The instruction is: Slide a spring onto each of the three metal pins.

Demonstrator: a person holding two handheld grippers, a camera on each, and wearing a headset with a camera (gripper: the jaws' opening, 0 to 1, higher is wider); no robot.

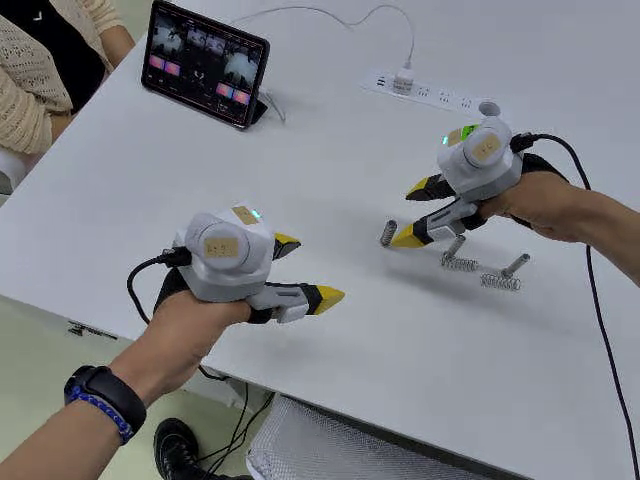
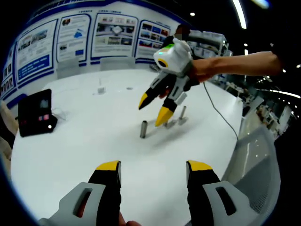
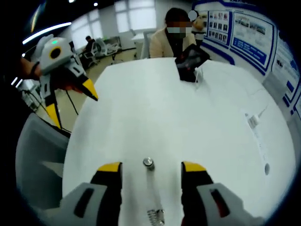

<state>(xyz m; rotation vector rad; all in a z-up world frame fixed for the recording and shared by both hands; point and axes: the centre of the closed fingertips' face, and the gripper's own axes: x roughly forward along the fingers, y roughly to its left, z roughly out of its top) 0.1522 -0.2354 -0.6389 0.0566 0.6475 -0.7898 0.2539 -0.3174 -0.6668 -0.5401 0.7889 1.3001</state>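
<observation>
A short metal pin stands on the white table, just left of my right gripper, which hovers open above it. In the right gripper view that pin sits between the open jaws of my right gripper, and a loose spring lies nearer. Two more pins stand to the right, with springs lying beside them. My left gripper is open and holds nothing, well left of the pins. From the left gripper I see the pin ahead.
A tablet leans at the far left, near a seated person. A power strip with a plugged cable lies at the back. A mesh chair stands under the table's near edge. Bare table lies between the grippers.
</observation>
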